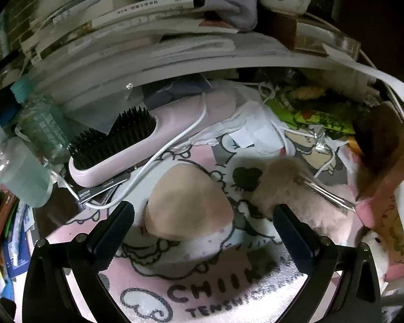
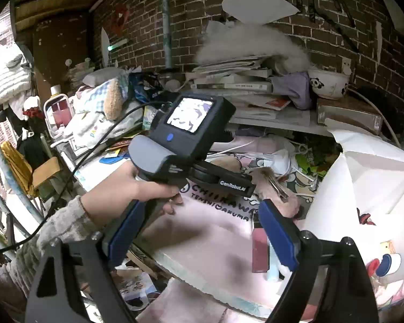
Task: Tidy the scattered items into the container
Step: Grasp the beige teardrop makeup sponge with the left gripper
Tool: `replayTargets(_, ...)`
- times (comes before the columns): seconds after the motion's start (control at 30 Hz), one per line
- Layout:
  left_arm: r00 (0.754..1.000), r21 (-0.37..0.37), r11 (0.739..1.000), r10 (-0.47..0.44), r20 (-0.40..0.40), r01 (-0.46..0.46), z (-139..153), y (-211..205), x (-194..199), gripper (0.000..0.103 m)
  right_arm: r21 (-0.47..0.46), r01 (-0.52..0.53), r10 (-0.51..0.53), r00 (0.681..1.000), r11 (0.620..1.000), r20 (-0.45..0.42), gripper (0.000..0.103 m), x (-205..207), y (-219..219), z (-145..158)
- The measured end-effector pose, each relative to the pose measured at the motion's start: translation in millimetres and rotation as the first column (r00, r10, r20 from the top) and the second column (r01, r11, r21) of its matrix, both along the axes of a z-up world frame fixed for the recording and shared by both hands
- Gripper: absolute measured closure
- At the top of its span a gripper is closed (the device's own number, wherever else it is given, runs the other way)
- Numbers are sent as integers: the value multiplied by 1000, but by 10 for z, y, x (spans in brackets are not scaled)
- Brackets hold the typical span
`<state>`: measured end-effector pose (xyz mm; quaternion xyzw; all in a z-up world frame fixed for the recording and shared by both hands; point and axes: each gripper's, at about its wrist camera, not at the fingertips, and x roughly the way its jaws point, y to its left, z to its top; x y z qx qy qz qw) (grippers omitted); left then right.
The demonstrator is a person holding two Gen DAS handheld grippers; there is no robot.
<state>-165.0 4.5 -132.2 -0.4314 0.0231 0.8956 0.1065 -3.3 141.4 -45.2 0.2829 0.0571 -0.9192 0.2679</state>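
Puff (image 1: 188,202) sits dead ahead between left gripper's (image 1: 202,239) spread jaws, nearer than right gripper (image 2: 196,231), also spread, holding nothing.

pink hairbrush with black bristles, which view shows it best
The left wrist view: the pink hairbrush with black bristles lies whole and unobstructed on the table, a white cable draped across it. In the right wrist view the handheld left gripper unit hides nearly all of it.
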Motion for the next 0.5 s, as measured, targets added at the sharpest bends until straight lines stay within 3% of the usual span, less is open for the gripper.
replayTargets(0.2, 1000, -43, 999, 13, 25, -12, -88, 12, -60, 1, -13, -7, 8, 1000, 1000, 7, 17, -22, -3, 3)
replayTargets(0.5, 998, -50, 998, 40, 56, -38, 27, 22, -71, 6, -20, -12, 12, 1000, 1000, 14, 17, -39, 2, 17)
